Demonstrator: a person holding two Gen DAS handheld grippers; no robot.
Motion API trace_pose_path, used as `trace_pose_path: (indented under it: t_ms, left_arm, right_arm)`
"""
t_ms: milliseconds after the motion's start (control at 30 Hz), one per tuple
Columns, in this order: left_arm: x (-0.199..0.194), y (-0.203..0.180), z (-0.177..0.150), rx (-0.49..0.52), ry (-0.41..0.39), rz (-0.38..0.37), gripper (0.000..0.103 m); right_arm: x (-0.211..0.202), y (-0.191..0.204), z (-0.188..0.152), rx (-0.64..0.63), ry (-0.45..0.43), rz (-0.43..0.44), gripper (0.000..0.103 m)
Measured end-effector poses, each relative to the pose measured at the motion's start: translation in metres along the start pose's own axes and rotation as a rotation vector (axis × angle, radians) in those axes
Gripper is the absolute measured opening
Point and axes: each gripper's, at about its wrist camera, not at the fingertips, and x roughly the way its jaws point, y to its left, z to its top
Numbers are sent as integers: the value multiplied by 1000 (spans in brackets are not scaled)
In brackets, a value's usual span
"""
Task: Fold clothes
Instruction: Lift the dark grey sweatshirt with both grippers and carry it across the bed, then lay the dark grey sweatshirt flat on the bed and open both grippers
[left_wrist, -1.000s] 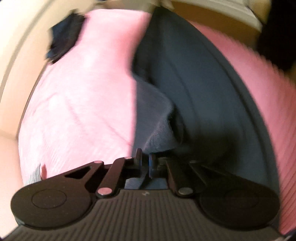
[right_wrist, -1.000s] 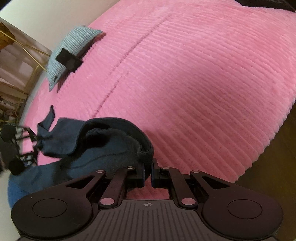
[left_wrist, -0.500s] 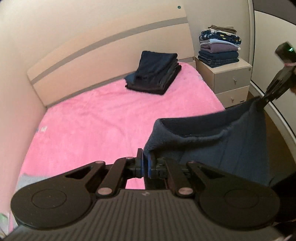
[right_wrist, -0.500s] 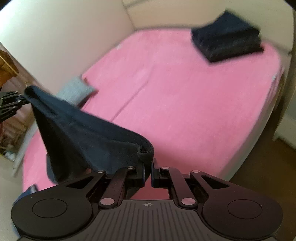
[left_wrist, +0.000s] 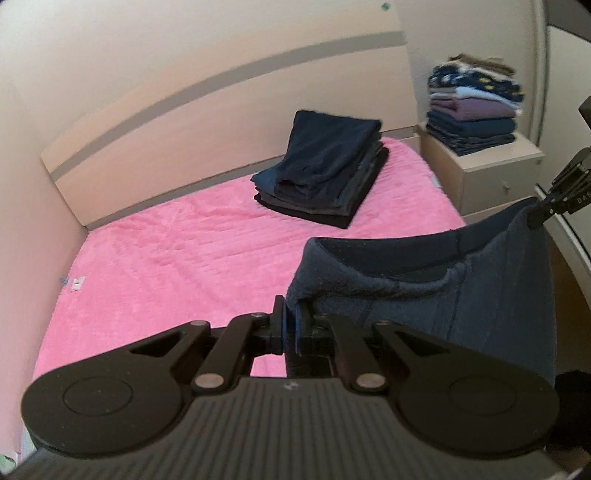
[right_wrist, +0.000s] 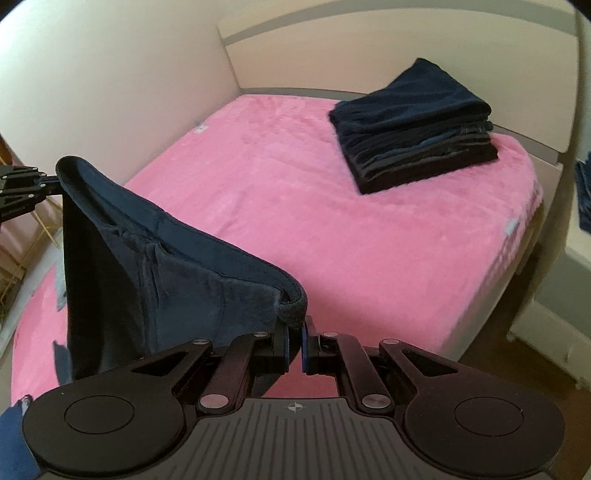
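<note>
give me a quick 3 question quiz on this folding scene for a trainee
1. True or false: both claws grip the same navy garment.
2. Multiple choice: where is the dark folded stack? A) on the pink bed near the headboard B) on the floor C) on the nightstand
3. Short answer: what sits on the nightstand?

Key:
1. True. The left claw and right claw each pinch one end of its top edge, and it hangs between them above the bed.
2. A
3. A second pile of folded clothes in mixed colours.
</note>
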Motion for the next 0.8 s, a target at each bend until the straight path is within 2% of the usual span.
trace_pose_path:
  t_ms: [133,233,300,333,367,400,433,467,500,567,733,800]
  left_arm:
    - [116,7,33,-75,87,-4,4]
    - [189,6,40,-107,155,23,9]
    - [219,5,34,-126,181,60,27]
    - [221,5,27,-141,190,61,35]
    - [220,5,18,-160,199,58,34]
    - [219,5,8,-180,208,55,35]
    - [208,5,-5,-202,221,59,35]
    - [193,4,-21,-224,235,65,37]
    - [178,4,-36,-247,250,72,39]
    - [141,1,-76,-312,290,99,40]
    - [32,-23,-200,-482,432,224,43]
    - [-13,-42,-252,-526,486,252,44]
  right_arm:
    - [57,-73,52,-23,62,15,4]
    - [104,-111,76,-51,118,20,4]
    - [134,-130,84,-74,167,25,4]
    - [148,-138,84,-82,200,30,5]
    - [159,-142,82,-98,231,17,5]
    - [169,-145,80,-115,261,1,11]
    - [179,-148,77,-132,291,-14,35]
    - [182,-148,73,-154,292,-50,49]
    - [182,-147,71,-175,287,-86,70]
    - [176,-140,65,-196,283,-98,71]
    - [155,-97,37,-207,322,-33,71]
    - [146,-75,19,-205,339,-8,71]
